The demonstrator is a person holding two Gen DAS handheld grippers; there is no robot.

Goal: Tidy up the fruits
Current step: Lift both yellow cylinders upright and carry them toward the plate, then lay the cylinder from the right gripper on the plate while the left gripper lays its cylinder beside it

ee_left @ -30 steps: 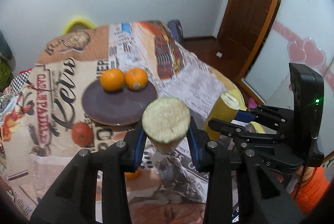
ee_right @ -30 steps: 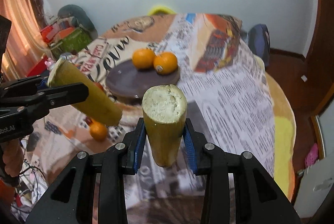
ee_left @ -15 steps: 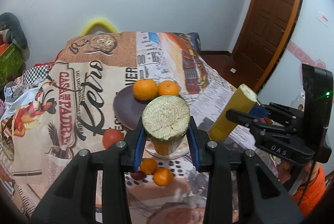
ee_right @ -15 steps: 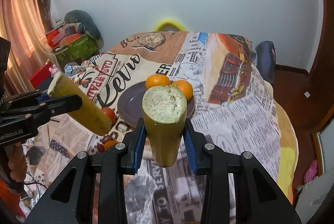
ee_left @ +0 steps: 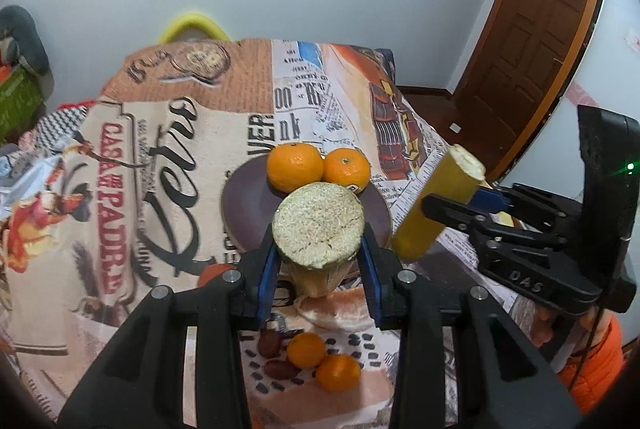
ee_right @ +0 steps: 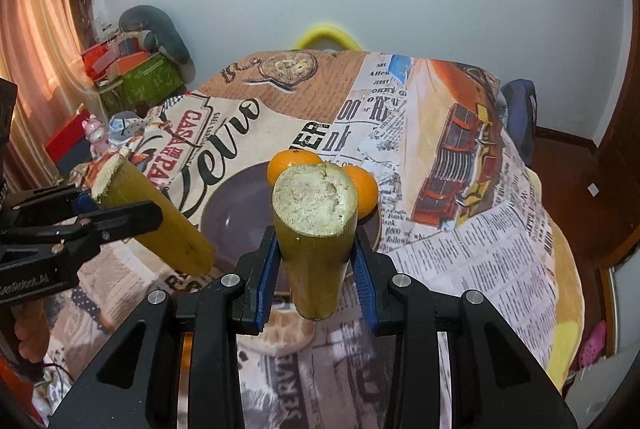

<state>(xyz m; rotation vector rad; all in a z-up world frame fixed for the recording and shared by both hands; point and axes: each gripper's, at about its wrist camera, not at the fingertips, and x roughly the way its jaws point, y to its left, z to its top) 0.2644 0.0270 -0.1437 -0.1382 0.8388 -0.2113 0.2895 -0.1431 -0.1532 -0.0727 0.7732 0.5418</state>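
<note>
My left gripper (ee_left: 318, 267) is shut on a yellow sugarcane piece (ee_left: 318, 229), held above the near edge of a dark plate (ee_left: 244, 205). Two oranges (ee_left: 295, 167) sit at the plate's far side. My right gripper (ee_right: 316, 271) is shut on a second sugarcane piece (ee_right: 314, 217), also held above the near side of the plate (ee_right: 228, 217). Each gripper shows in the other's view: the right one (ee_left: 460, 207) to the right, the left one (ee_right: 120, 213) to the left. A peeled pomelo wedge (ee_left: 336, 311) lies below on the cloth.
Two small oranges (ee_left: 320, 359), dark red dates (ee_left: 276, 355) and a red fruit (ee_left: 208, 275) lie on the printed tablecloth (ee_left: 120, 189) near the front. A yellow chair back (ee_left: 192, 29) stands behind the table. A wooden door (ee_left: 532, 29) is at the right. Boxes (ee_right: 136, 77) are at the left.
Both grippers have pulled back and risen with their sugarcane pieces, so the whole table and the fruits near the front edge have come into view. Both stay shut.
</note>
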